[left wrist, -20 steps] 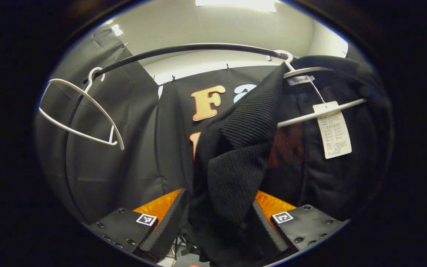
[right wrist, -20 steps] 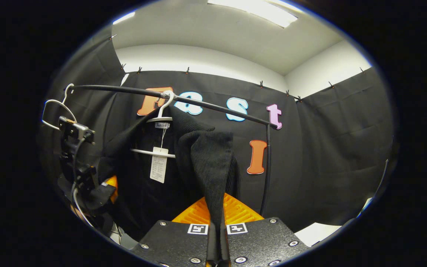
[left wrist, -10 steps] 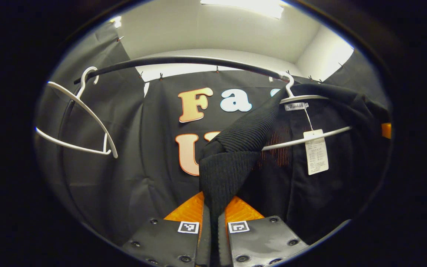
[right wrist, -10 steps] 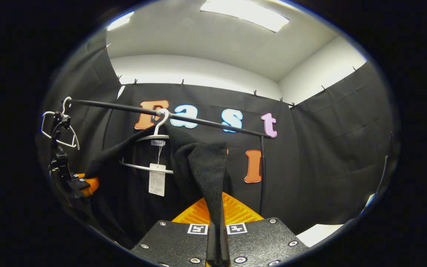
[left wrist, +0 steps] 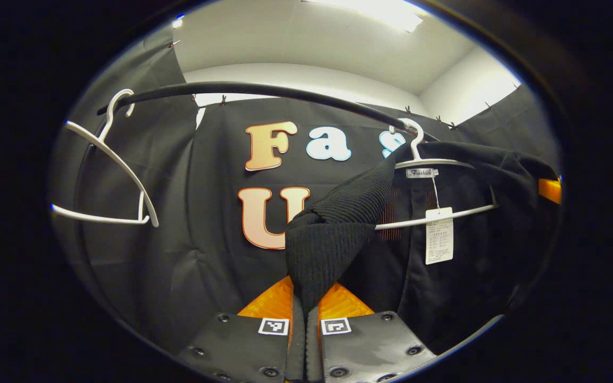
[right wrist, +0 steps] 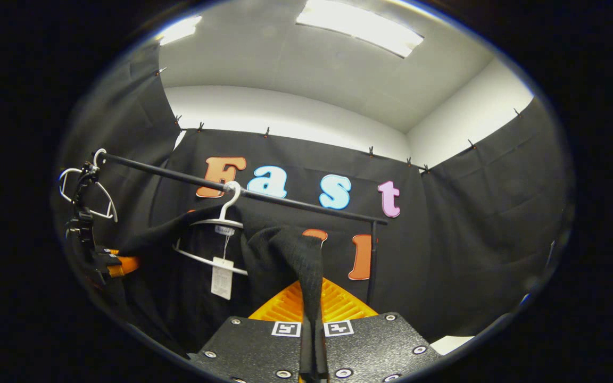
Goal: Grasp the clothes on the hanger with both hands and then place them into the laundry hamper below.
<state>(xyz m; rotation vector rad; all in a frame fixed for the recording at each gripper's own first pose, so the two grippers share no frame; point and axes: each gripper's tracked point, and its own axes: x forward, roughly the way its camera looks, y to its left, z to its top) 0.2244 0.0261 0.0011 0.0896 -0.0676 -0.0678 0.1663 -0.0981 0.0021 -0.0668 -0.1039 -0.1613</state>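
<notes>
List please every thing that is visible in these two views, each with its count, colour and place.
Black knitted garment: one, black, draped on the right hanger, both sides pulled forward.
White plastic hangers: two; one carrying the garment, one bare at the rail's left end.
Black metal clothes rail: one, across the booth.
White paper tag: one, hanging from the garment's neck.
Ceiling light panel: white, overhead.
Left gripper: shut on garment's sleeve.
Right gripper: shut on garment's other side.
</notes>
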